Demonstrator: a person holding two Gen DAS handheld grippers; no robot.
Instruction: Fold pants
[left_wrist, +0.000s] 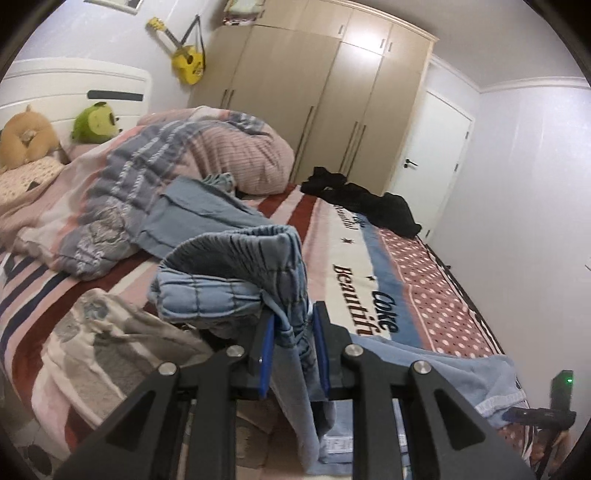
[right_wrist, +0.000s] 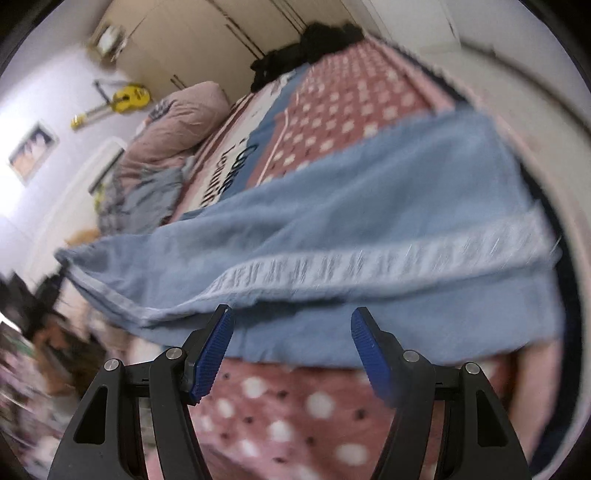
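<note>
Item: light blue pants (left_wrist: 236, 273), soft denim-like cloth with an elastic gathered waistband and a pale lettered stripe (right_wrist: 369, 262) down the side of a leg. Location: on the bed (left_wrist: 424, 280), over its striped and dotted bedspread; one end raised off it, the rest spread flat.

Left gripper (left_wrist: 293, 343): fingers nearly closed, blue pads pinching a bunched fold of the pants just below the waistband. The waistband stands up and curls over beyond the fingertips; cloth hangs down between and below the fingers toward the bedspread.

Right gripper (right_wrist: 291, 325): fingers (right_wrist: 212, 354) standing well apart, nothing between them. The leg section lies just beyond and partly between the fingertips, its lower edge about level with them; no contact can be confirmed, as this view is motion-blurred. Dotted bedspread shows below the fingers.

Other items: rumpled quilt (left_wrist: 155, 177) and a second bluish garment (left_wrist: 192, 214) beyond the left fingers; black clothing (left_wrist: 369, 203) far beyond, to their right; grey-and-white cloth (left_wrist: 110, 339) to their left; two plush toys at the headboard; yellow guitar (left_wrist: 186, 62) on the wall; wardrobe (left_wrist: 314, 92) behind.

Progress, as judged: early. The pants appear laid out lengthwise with one end gripped and lifted, but no finished fold is visible. Remaining: the right fingers need to take the leg end or edge, legs to be aligned, then the length doubled over and smoothed down.
</note>
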